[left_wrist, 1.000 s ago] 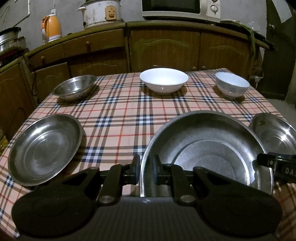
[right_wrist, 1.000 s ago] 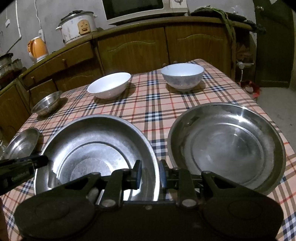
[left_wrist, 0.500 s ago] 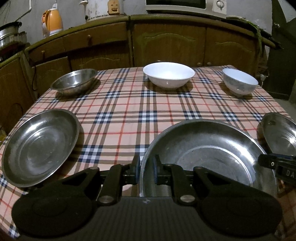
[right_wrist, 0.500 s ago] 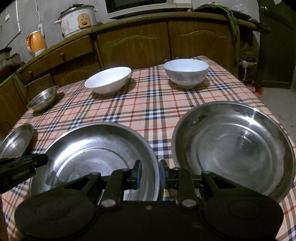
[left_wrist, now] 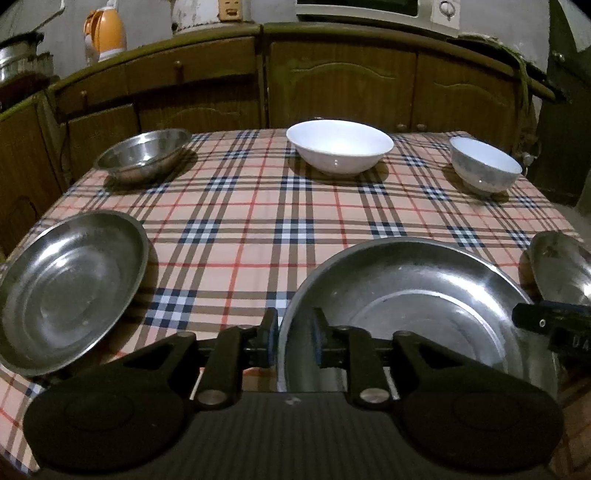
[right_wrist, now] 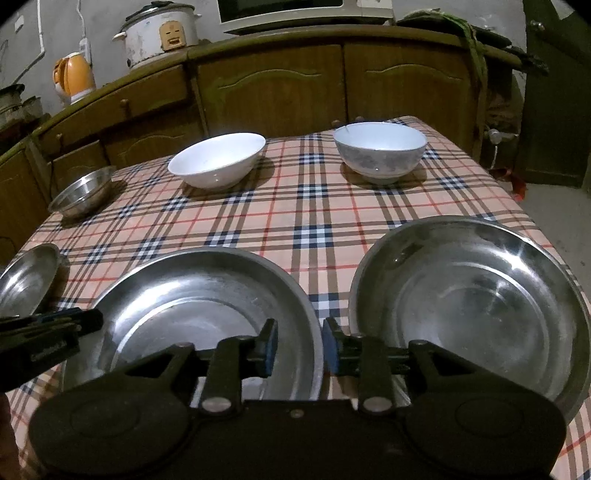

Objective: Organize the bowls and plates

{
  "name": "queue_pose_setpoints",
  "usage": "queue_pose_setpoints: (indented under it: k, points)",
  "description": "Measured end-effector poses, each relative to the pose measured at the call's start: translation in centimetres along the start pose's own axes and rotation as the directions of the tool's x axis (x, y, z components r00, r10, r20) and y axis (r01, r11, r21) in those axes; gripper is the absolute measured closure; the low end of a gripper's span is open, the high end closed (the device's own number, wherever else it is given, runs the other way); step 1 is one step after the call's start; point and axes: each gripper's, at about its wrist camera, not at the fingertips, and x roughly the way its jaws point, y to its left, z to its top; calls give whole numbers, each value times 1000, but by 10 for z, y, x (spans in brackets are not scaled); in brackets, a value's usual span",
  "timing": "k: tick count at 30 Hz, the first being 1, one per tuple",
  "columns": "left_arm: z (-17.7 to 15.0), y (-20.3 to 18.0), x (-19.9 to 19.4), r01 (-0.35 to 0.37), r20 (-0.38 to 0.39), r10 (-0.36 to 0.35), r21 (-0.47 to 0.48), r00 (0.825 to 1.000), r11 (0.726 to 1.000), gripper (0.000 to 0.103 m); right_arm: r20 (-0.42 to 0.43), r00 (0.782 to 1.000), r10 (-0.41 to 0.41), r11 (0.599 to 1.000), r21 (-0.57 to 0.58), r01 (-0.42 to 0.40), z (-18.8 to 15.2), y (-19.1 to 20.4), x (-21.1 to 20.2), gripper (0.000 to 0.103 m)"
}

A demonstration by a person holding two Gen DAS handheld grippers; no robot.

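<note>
A large steel plate (left_wrist: 417, 310) sits at the near middle of the checked tablecloth; it also shows in the right wrist view (right_wrist: 207, 306). My left gripper (left_wrist: 294, 341) is shut on its left rim. My right gripper (right_wrist: 300, 349) is shut on its right rim. A second steel plate (left_wrist: 66, 291) lies to the left, a third (right_wrist: 472, 310) to the right. At the far side stand a small steel bowl (left_wrist: 142, 153), a wide white bowl (left_wrist: 340, 146) and a deeper white bowl (left_wrist: 485, 168).
The table (left_wrist: 266, 218) has a plaid cloth and drops off at the left and right edges. Wooden cabinets (left_wrist: 332, 85) stand behind it, with an orange kettle (left_wrist: 105, 33), a rice cooker (right_wrist: 159, 31) and a microwave on top.
Both grippers with the large plate have drawn back toward the near edge and lifted slightly; the far bowls look a bit farther and the side plates sit lower in view.
</note>
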Motion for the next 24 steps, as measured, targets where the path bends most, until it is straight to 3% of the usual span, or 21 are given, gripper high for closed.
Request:
queue_pose_setpoints:
  k: [4, 8, 12, 15, 22, 24]
  points:
    - [0, 3, -6, -5, 14, 5, -15, 1000, 1000, 78, 17, 1000, -11, 1000, 10, 11, 0, -1, -9, 67]
    - [5, 7, -19, -5, 48, 7, -43, 999, 999, 57, 45, 999, -6, 1000, 20, 6, 4, -5, -24, 64]
    - [12, 5, -35, 8, 82, -4, -46, 997, 999, 50, 77, 997, -11, 1000, 18, 9, 6, -15, -44, 62]
    - [13, 0, -48, 33, 98, -27, -58, 995, 998, 41, 93, 995, -24, 999, 29, 21, 6, -24, -57, 62]
    - [14, -22, -69, 99, 123, -92, -53, 988, 994, 33, 123, 991, -44, 998, 45, 39, 3, -49, -86, 62]
    - [14, -28, -73, 121, 122, -114, -54, 986, 991, 26, 133, 990, -52, 998, 51, 46, 3, -57, -93, 61]
